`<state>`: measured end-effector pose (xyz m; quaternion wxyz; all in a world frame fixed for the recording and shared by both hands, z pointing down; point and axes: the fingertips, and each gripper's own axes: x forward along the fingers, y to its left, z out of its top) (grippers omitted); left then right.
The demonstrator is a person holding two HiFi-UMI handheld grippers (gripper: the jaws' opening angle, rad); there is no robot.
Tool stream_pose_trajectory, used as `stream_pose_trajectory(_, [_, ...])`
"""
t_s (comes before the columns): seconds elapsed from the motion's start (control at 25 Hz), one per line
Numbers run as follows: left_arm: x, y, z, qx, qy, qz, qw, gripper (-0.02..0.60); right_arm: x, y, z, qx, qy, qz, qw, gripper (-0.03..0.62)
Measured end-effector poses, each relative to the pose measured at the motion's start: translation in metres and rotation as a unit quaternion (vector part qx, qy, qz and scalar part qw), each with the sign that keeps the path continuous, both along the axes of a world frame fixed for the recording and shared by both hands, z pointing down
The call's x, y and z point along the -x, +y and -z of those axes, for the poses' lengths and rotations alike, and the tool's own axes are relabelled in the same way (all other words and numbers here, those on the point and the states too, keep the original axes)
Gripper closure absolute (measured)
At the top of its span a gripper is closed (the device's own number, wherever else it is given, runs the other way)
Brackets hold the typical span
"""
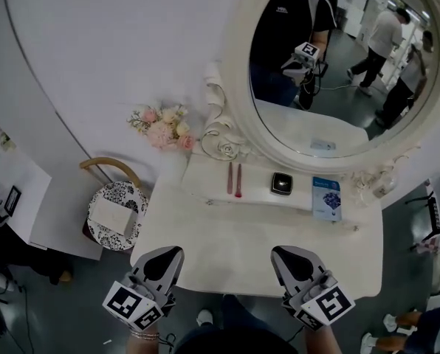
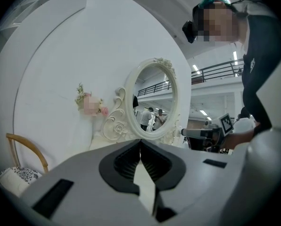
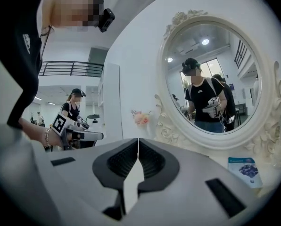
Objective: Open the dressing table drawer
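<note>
White-painted wood forms the table (image 1: 257, 227) in the head view. Its drawer lies under the near edge and is hidden from this angle. The left hand-held gripper (image 1: 177, 252) and the right hand-held gripper (image 1: 277, 252) hover over that near edge, well apart. Each carries a cube of black-and-white square markers. On the far raised ledge lie two pink sticks (image 1: 234, 178), a small black case (image 1: 281, 184) and a blue-and-white booklet (image 1: 326, 198) whose print is too small to read. An oval mirror (image 1: 242, 116) in a carved frame stands behind them, with pink flowers (image 1: 163, 127) to its left. A chair (image 1: 117, 198) with a patterned cushion stands left of the table.

In the left gripper view the jaws are clenched tip to tip with nothing between them. They face the mirror, and the chair shows at the far left.

In the right gripper view the jaws are likewise pressed together and empty. The booklet lies at the right below the mirror, its lettering blurred.
</note>
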<state>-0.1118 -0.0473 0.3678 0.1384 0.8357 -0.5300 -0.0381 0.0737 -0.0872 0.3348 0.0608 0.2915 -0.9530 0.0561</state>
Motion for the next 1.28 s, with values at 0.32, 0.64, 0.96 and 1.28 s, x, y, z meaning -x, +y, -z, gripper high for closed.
stream_pose_trajectory(0.32, [-0.008, -0.029, 0.0, 0.009, -0.008, 0.014, 0.9998, 0.563, -0.006, -0.034, -0.004, 0.005, -0.007, 0.017, 1.0, 0.574])
stream_pose_trajectory(0.64, [-0.015, -0.05, 0.001, 0.006, -0.018, 0.029, 0.9994, 0.563, -0.007, -0.06, -0.014, 0.012, -0.008, 0.036, 0.999, 0.574])
stream_pose_trajectory(0.96, [-0.006, -0.046, -0.006, 0.018, -0.024, 0.046, 0.9985, 0.563, 0.009, -0.063, -0.022, 0.028, -0.007, 0.06, 0.998, 0.574])
stream_pose_trajectory(1.28, [0.006, -0.051, -0.024, 0.048, -0.018, 0.025, 0.9984, 0.563, 0.038, -0.057, -0.048, 0.073, 0.025, 0.071, 0.995, 0.574])
